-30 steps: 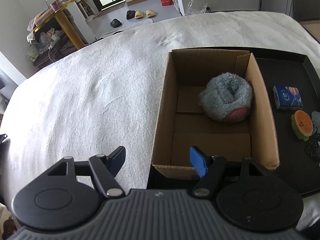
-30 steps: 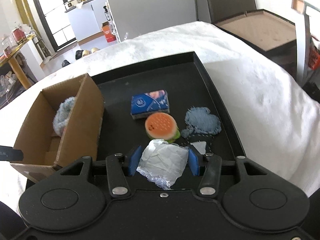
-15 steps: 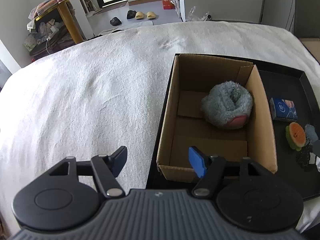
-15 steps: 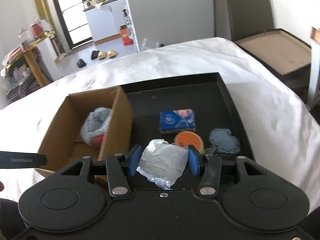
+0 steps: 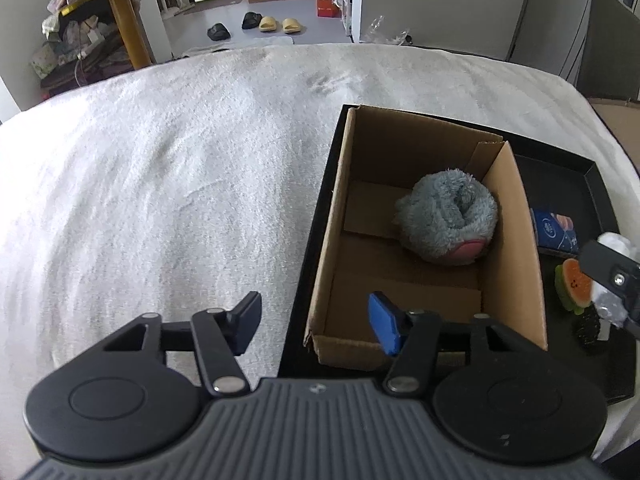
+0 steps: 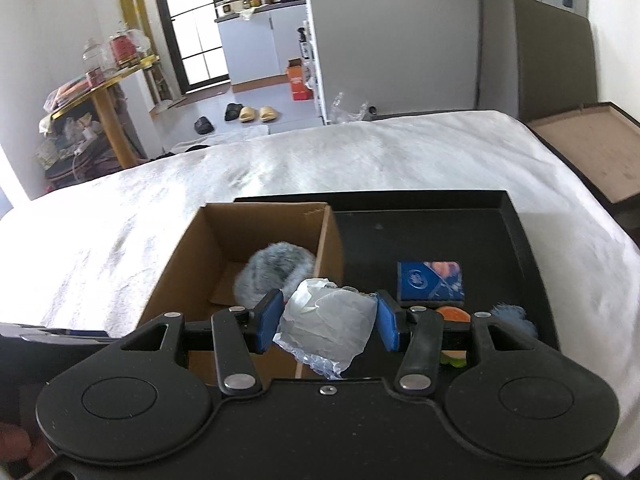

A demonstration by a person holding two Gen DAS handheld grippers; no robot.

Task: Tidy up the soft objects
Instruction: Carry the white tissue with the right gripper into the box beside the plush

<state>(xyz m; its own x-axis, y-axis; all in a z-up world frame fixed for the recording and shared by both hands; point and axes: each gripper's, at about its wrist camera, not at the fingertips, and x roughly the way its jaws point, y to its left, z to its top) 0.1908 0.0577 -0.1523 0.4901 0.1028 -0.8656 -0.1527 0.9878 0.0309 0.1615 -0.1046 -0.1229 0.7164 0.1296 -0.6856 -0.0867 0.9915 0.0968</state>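
Observation:
My right gripper [image 6: 326, 320] is shut on a crinkly white plastic packet [image 6: 326, 326], held above the near right corner of the cardboard box [image 6: 192, 256]. A fluffy grey-blue plush with a pink patch [image 5: 448, 222] lies inside the box [image 5: 516, 232], against its right wall. My left gripper [image 5: 316, 320] stands open and empty at the box's near left corner. On the black tray [image 6: 520, 240] lie a blue tissue pack [image 6: 430, 282], an orange burger-shaped toy [image 5: 574, 284] and a fuzzy blue-grey piece [image 6: 512, 316]. The right gripper [image 5: 612, 276] with the packet shows at the left wrist view's right edge.
The tray and box rest on a white fuzzy blanket [image 5: 160, 184] that covers a wide surface. A brown lidded case [image 6: 588, 148] sits off the right side. Beyond are a floor with slippers [image 6: 248, 114] and a cluttered yellow table [image 6: 104, 92].
My right gripper has lifted the white packet and carried it left, from over the tray to the box's near right corner. The left gripper has drawn back slightly and stays open.

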